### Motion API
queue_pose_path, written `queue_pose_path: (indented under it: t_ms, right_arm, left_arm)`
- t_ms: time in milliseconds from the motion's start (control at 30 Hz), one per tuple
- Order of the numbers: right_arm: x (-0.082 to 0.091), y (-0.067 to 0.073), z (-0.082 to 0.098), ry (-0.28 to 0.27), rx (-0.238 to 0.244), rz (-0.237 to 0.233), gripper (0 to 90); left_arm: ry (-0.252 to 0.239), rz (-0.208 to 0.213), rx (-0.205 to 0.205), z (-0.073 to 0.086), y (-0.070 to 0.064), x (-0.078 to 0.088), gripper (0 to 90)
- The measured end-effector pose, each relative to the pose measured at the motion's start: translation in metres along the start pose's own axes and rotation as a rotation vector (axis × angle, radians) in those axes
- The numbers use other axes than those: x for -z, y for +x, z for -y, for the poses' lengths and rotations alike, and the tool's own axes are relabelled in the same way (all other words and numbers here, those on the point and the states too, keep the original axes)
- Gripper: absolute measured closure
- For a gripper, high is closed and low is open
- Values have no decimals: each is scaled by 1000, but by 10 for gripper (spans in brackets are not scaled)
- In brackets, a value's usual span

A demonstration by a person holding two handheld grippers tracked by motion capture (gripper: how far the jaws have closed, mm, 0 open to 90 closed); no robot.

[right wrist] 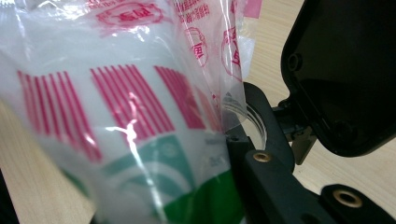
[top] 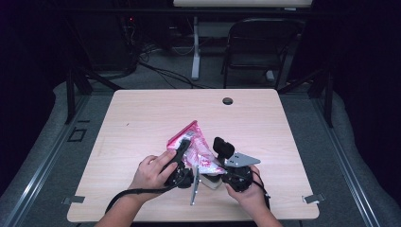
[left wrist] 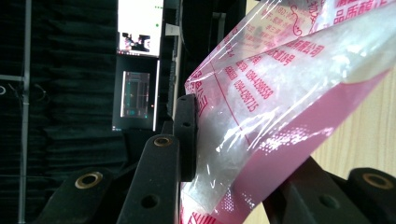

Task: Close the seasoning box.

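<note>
Above the near middle of the wooden table (top: 142,118), a clear plastic bag (top: 196,144) with pink print and white contents hangs between my two grippers. My left gripper (top: 185,150) is shut on the bag's left side. In the left gripper view the bag (left wrist: 280,93) is wedged between the jaws and pressed against one pad (left wrist: 186,135). My right gripper (top: 213,166) is shut on the bag's lower right end. In the right gripper view the bag (right wrist: 116,116), with its red stripes and green print, covers one jaw. The other finger (right wrist: 254,135) lies against its edge.
A cable hole (top: 227,100) sits near the table's far edge. A folding chair (top: 260,42) and cables stand on the floor beyond. A glossy black housing (right wrist: 345,70) is close on the right in the right gripper view. Bare tabletop lies on both sides.
</note>
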State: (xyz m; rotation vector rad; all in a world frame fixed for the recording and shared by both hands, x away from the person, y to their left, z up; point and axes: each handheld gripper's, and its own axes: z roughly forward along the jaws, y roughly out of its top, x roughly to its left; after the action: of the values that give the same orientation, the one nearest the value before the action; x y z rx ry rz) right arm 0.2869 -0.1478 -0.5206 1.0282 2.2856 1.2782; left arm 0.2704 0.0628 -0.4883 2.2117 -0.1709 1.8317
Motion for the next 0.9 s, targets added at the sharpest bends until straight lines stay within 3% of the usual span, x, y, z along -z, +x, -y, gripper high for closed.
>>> queue_pose_path:
  t_ms: [467,900]
  right_arm:
    - [1,1,-2,-9,14,-6,900]
    - [1,1,-5,-22,17,-10,899]
  left_arm:
    - [15,34,51,10,-2,-4,743]
    - [29,81,140,21,-4,-8,741]
